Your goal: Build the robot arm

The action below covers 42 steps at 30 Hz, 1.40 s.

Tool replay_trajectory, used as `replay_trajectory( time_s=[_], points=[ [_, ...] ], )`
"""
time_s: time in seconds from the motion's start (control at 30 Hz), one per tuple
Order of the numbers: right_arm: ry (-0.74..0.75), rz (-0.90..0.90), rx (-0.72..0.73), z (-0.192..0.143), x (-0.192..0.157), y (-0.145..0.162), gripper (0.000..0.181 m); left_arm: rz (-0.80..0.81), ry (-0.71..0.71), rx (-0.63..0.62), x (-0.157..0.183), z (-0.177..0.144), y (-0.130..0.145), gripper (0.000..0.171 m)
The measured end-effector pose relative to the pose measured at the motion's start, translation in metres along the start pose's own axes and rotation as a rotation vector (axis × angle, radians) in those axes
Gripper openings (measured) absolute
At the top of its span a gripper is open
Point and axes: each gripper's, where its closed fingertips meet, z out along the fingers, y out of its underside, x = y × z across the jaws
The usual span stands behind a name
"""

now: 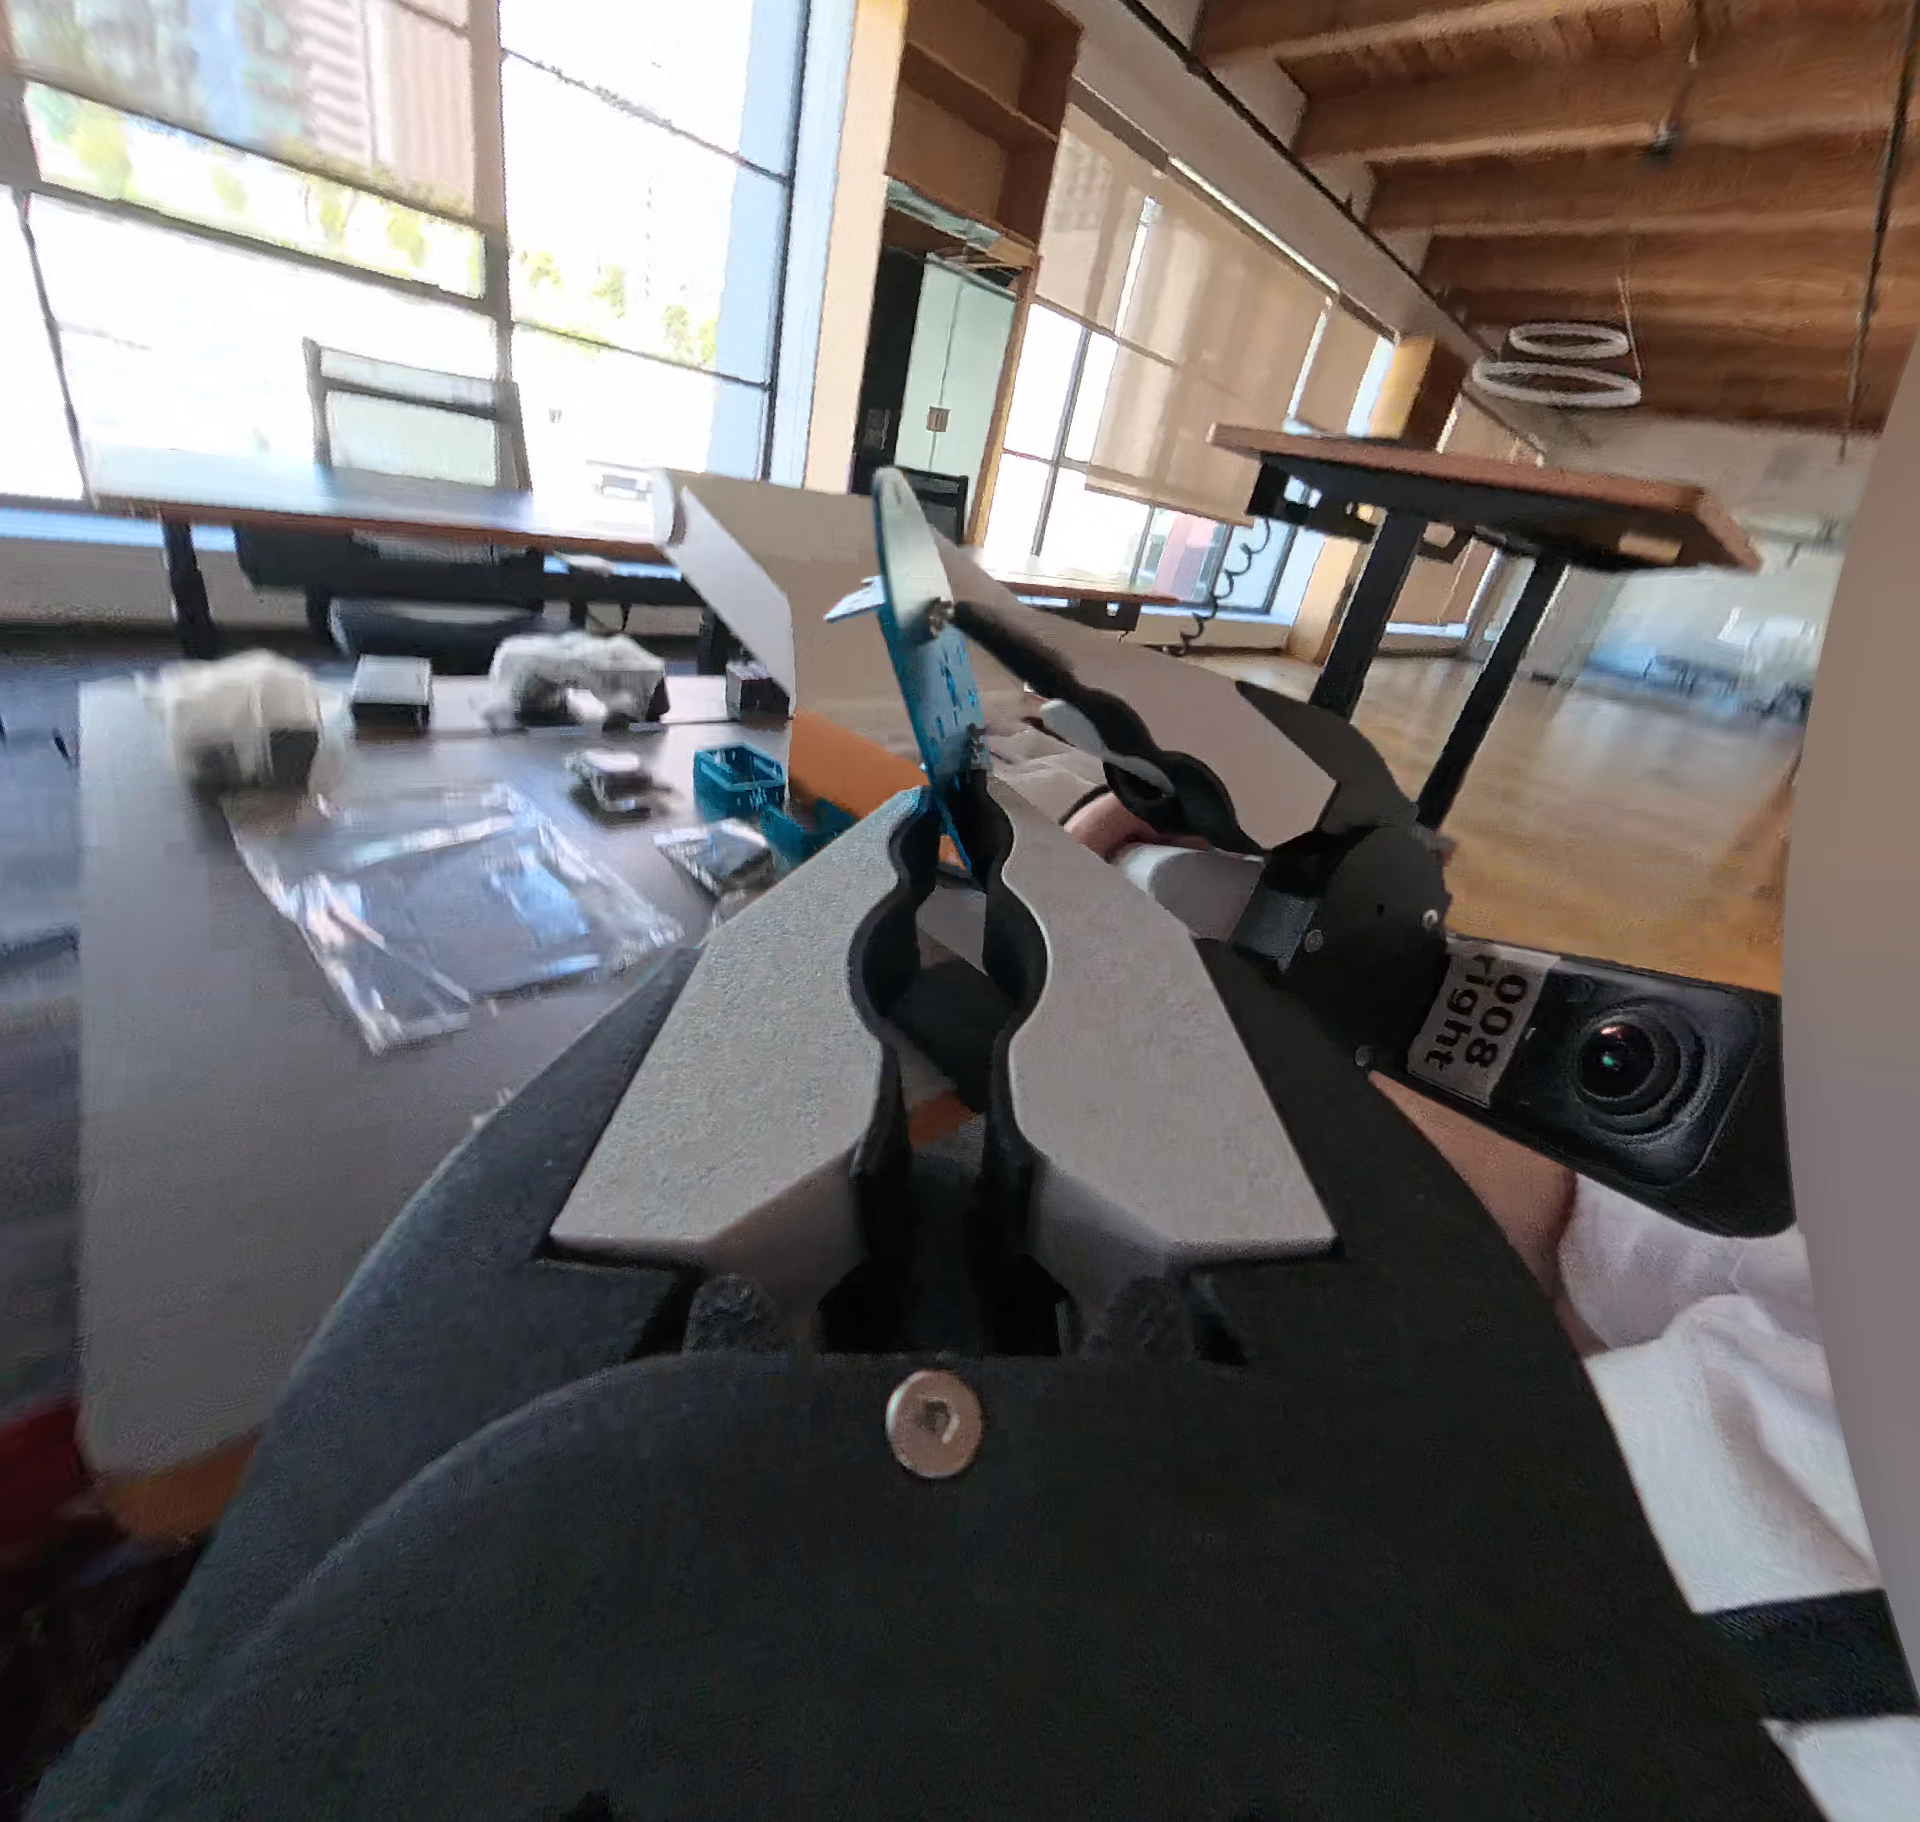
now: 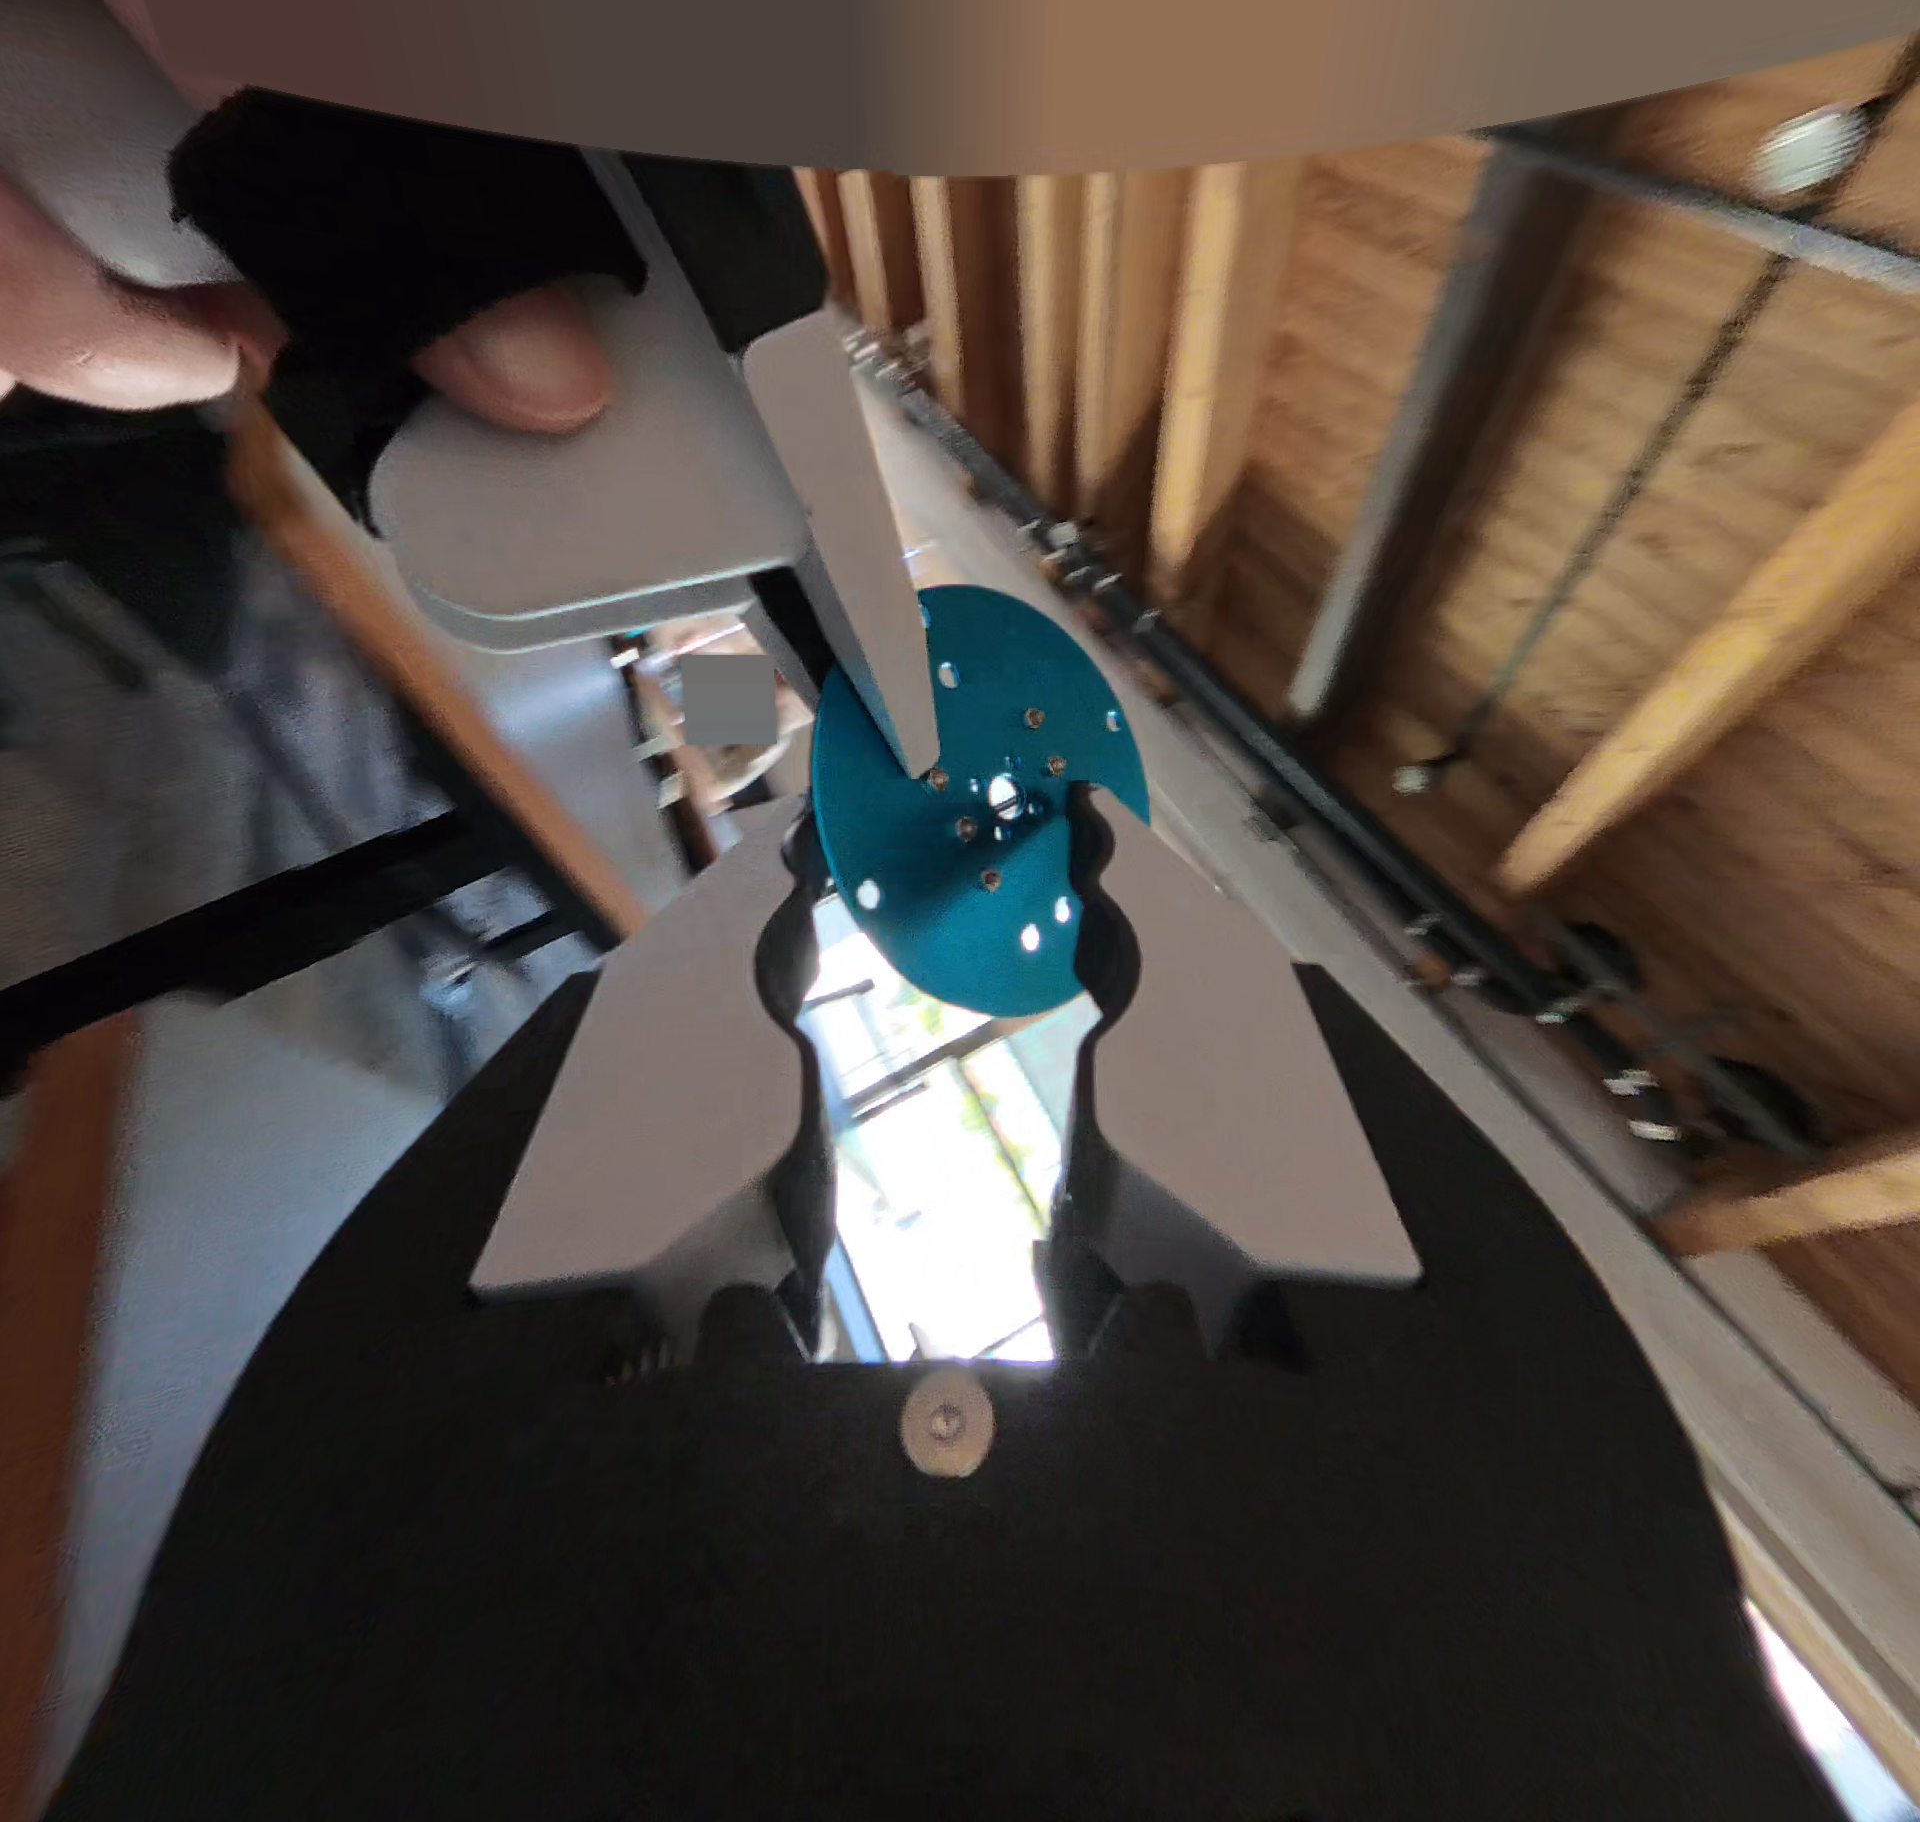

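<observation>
Left gripper [image 1: 951, 816] is closed narrow on the lower edge of a blue perforated metal plate [image 1: 928, 671], which stands nearly edge-on and upright above its tips, lifted clear of the table [image 1: 260, 1097]. A small screw [image 1: 940, 612] sits in the plate's face, and the tip of a black screwdriver [image 1: 1049, 676] meets it from the right.

Right gripper [image 1: 1153, 785] clamps the handle end of that screwdriver; jaws drawn in tight around it. In the right wrist view the same plate [image 2: 987, 837] appears face-on as a blue disc with small holes and a central screw [image 2: 1001, 791], directly ahead of the right gripper [image 2: 940, 827], between and just past its tips. The left gripper's pale finger [image 2: 883, 650] comes down from the upper left onto the disc's edge. A bare hand [image 2: 135, 318] in a black fingerless glove grips that gripper's body.

Containers on the table, well to the left of the plate:
- open blue box-like frame [image 1: 740, 775]; contents cannot be made out
- clear plastic bags [image 1: 436, 899] lying flat, appear thin; contents unclear
- white wrapped bundles [image 1: 244, 723] and small dark boxes [image 1: 390, 692] at the far side, blurred

Another desk [image 1: 1507, 505] stands well apart at right, on a wooden floor [image 1: 1621, 816].
</observation>
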Motion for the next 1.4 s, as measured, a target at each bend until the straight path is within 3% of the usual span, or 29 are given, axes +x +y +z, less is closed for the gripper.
replay_trajectory(
  time_s=[0.1, 0.23, 0.37, 0.5, 0.73, 1.0, 1.13, 1.27, 1.4],
  points=[
    [0.177, -0.057, 0.074, 0.008, 0.058, -0.011, 0.06, 0.204, 0.053, -0.005, 0.02, 0.015, -0.045, 0.003],
    [0.342, -0.161, 0.18, 0.006, 0.128, -0.036, 0.062, 0.455, 0.118, -0.002, 0.058, 0.033, -0.1, 0.003],
    [0.498, -0.248, 0.296, -0.014, 0.185, -0.063, 0.054, 0.654, 0.139, -0.002, 0.107, 0.045, -0.139, 0.003],
    [0.629, -0.226, 0.392, -0.04, 0.234, -0.087, 0.054, 0.89, 0.102, -0.004, 0.154, 0.054, -0.167, 0.003],
    [0.884, -0.166, 0.597, -0.095, 0.302, -0.12, 0.05, 1.183, 0.055, -0.067, 0.233, 0.071, -0.197, 0.002],
    [1.095, 0.004, 0.784, -0.148, 0.37, -0.134, 0.041, 1.429, -0.025, -0.158, 0.305, 0.099, -0.225, 0.004],
    [1.181, 0.158, 0.834, -0.166, 0.393, -0.133, 0.039, 1.477, -0.07, -0.193, 0.328, 0.114, -0.233, 0.004],
    [1.231, 0.198, 0.904, -0.186, 0.407, -0.135, 0.061, 1.552, -0.13, -0.197, 0.34, 0.124, -0.242, 0.004],
    [1.174, 0.205, 0.91, -0.192, 0.418, -0.135, 0.06, 1.554, -0.139, -0.205, 0.35, 0.13, -0.244, 0.004]
  ],
)
